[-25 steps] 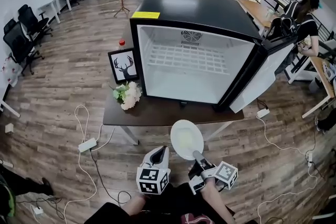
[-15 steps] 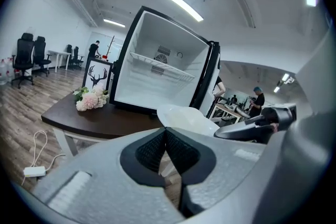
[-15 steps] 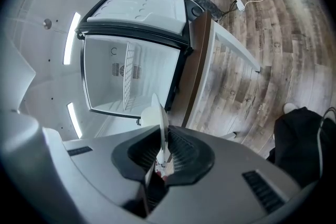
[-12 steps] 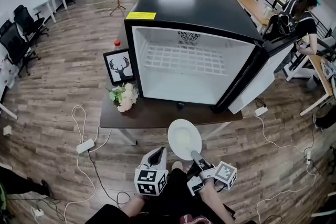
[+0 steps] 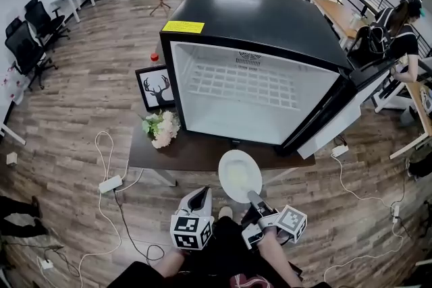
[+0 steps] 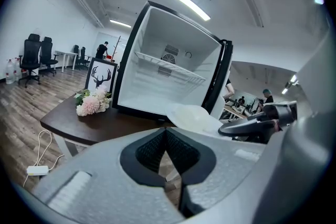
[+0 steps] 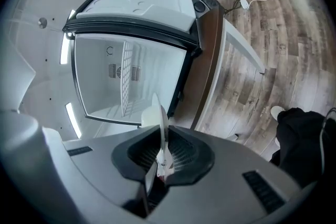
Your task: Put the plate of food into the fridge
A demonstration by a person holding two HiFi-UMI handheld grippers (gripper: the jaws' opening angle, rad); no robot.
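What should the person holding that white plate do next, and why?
Probably carry the plate forward, kept level, into the open fridge. The right gripper is clamped on its rim, and the plate is only at the table's near edge, outside the fridge.

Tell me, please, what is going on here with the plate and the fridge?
A person holds a gripper in each hand. The right gripper is shut on the rim of a white plate, holding it at the near edge of the dark table, in front of the fridge. The fridge stands on that table, its door swung wide and its wire shelf bare. The left gripper is shut and empty. The plate is not yet inside.
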